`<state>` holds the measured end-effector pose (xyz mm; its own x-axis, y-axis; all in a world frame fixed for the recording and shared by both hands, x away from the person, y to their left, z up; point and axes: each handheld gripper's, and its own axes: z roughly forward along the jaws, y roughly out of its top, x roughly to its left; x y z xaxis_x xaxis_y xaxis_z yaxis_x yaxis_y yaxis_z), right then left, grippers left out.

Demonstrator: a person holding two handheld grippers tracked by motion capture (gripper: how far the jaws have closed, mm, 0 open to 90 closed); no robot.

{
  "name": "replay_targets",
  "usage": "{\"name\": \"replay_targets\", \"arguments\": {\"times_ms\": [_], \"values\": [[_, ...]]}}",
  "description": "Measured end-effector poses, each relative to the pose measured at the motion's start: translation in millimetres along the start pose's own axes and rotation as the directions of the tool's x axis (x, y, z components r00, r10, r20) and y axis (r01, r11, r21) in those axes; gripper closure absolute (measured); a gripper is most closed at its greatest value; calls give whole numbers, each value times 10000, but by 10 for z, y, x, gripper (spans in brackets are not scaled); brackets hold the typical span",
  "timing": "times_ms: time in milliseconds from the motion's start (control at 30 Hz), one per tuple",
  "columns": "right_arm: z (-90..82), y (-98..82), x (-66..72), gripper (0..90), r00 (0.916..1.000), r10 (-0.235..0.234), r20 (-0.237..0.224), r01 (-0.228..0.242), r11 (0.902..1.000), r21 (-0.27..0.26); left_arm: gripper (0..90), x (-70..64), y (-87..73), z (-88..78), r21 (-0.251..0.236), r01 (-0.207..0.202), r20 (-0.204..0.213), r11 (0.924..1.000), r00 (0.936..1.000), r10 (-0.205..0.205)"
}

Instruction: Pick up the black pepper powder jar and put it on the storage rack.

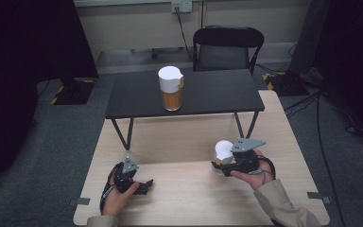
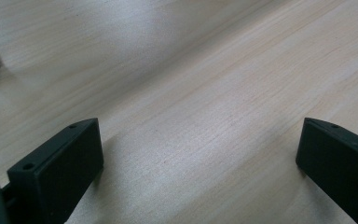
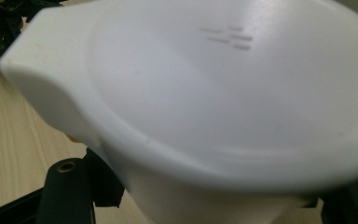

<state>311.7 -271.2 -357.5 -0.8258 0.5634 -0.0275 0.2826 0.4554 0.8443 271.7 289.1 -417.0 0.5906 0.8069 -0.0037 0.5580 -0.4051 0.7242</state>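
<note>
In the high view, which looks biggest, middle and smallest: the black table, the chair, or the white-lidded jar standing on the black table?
1. black table, the largest by far.
2. chair, in the middle, though it stands farther from the camera, so it may look smaller than it really is.
3. white-lidded jar, the smallest.

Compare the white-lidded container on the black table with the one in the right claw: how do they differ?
The container on the black table stands upright and untouched, its amber body visible; the held container is clamped in the right claw over the light wooden table, its body hidden behind the claw. The first stands far from the person, the second close by. Both have a white lid with a spout-like lip.
</note>
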Motion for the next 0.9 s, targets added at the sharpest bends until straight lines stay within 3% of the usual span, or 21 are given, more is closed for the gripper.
{"name": "replay_targets", "arguments": {"times_ms": [333,900], "values": [[149,115,-1,305,9998,80,-173,-81,10000,-32,0,0,0,0,-1,-1,1,10000,10000,1],[291,354,39,305,9994,-259,-222,260,9997,22,0,0,0,0,2,-5,0,10000,10000,5]]}}
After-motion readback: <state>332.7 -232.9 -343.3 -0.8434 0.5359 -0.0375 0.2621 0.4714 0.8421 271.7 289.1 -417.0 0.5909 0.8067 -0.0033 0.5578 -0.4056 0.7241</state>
